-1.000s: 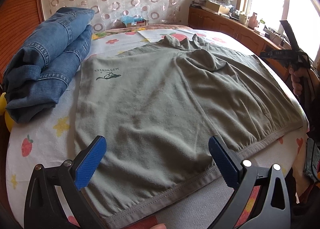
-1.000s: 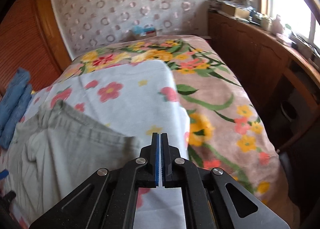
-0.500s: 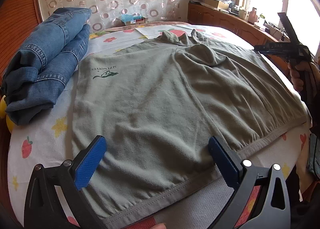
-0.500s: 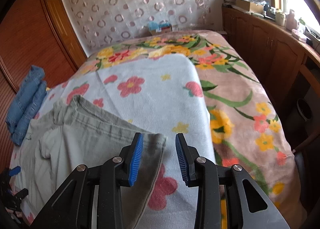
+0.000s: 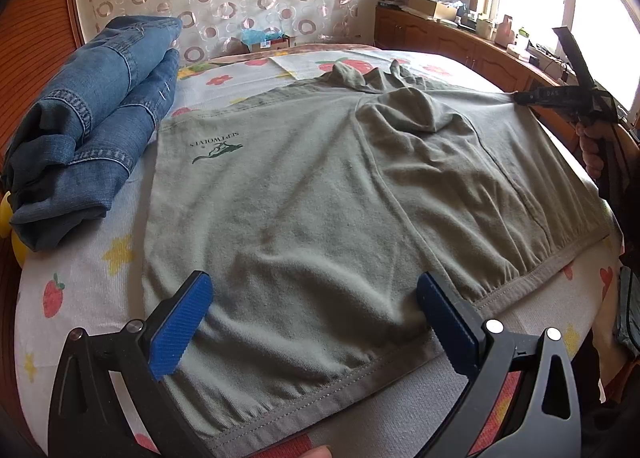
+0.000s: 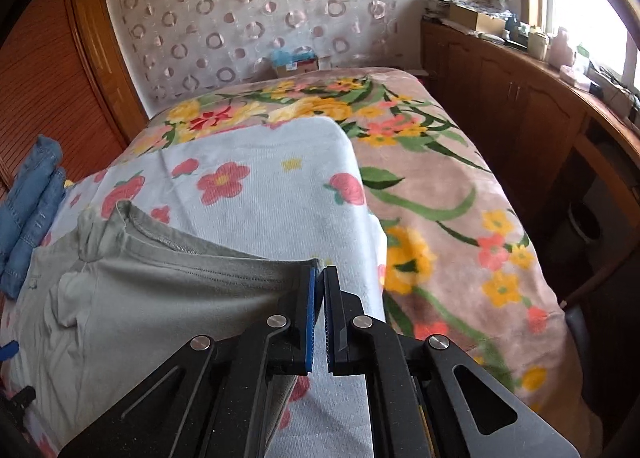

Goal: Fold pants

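Observation:
Grey-green pants (image 5: pixel 300 186) with a dark logo lie spread flat on the bed, waistband toward me in the left wrist view. My left gripper (image 5: pixel 312 282) hovers open just above the waistband, its blue pads (image 5: pixel 180 322) wide apart with nothing between them. My right gripper (image 6: pixel 319 274) is shut on the far corner of the pants (image 6: pixel 160 290), and the cloth edge is pinched between its blue pads. In the left wrist view the right gripper (image 5: pixel 560 94) shows at the far right corner, held by a hand (image 5: pixel 590 150).
Folded blue jeans (image 5: pixel 92 106) lie on the bed's left side, also seen as jeans (image 6: pixel 32 198). A white flowered sheet (image 6: pixel 260 186) covers a pink floral blanket (image 6: pixel 460 218). A wooden cabinet (image 6: pixel 520 106) runs along the right under the window. A small box (image 5: pixel 264 40) sits by the headboard.
The right gripper opened, moved onto the pants' corner and shut on it. The left gripper stayed open in the same place.

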A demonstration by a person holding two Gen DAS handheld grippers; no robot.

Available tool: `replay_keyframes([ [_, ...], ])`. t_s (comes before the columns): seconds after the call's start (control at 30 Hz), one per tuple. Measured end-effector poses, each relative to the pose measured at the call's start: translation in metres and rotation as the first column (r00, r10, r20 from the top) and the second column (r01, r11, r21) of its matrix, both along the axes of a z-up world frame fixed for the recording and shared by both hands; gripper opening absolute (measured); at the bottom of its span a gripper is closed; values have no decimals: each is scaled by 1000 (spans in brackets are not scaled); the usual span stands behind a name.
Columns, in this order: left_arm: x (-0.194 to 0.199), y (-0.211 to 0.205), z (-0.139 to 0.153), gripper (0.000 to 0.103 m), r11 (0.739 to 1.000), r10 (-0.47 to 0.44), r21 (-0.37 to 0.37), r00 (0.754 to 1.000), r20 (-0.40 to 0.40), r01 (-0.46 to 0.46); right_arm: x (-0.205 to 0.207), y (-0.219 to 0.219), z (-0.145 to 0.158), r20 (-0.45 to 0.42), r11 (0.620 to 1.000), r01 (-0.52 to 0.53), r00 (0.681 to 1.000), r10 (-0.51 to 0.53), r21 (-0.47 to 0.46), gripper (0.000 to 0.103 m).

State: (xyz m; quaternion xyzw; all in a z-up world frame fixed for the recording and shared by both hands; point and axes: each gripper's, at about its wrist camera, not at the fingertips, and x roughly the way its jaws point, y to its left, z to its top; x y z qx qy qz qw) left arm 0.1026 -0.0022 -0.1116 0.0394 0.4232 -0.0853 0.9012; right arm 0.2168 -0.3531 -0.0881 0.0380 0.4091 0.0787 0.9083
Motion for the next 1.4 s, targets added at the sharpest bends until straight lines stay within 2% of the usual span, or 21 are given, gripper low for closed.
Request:
replay_keyframes([
  [0.1,0,0,0,102,1000,0,0,1000,1,0,-2,6,1,-9,1000,-11,1000,11,-24,4],
  [0.27,-1,-1,0,102,1000,2,2,1000,-1,-2,-20,34,20,51,994,-50,997,55,-95,26],
  [0.33,-1,-1,-1,103,1000,1,0,1000,-2,-1,-36,47,24,80,991,-74,993,83,-109,44],
  [0.37,-2,-1,0,103,1000,0,0,1000,-2,0,-47,51,25,91,990,-90,991,100,-108,45],
  [0.57,-2,4,4,102,1000,-3,8,999,-37,3,-116,77,13,120,975,-206,969,215,-88,48],
  [0.67,-13,17,14,102,1000,14,-19,1000,5,-14,-139,87,1,123,965,-252,958,260,-75,48],
  [0.83,-30,46,25,102,996,48,-74,998,36,-45,-155,95,-14,118,958,-273,952,282,-87,48],
  [1.1,-48,76,16,100,991,110,-82,994,22,-108,-166,97,-13,122,955,-288,948,294,-63,49],
  [1.17,-52,80,13,89,989,112,-99,993,23,-109,-168,98,-12,121,954,-295,946,300,-58,49],
  [1.23,-54,80,11,85,989,109,-104,994,14,-107,-170,102,-13,118,952,-300,945,305,-58,49],
  [1.27,-56,80,11,78,989,99,-108,995,15,-97,-171,105,-12,117,951,-302,944,308,-62,49],
  [1.4,-59,73,11,64,991,69,-119,998,15,-66,-165,111,-13,102,954,-291,949,297,-73,49],
])
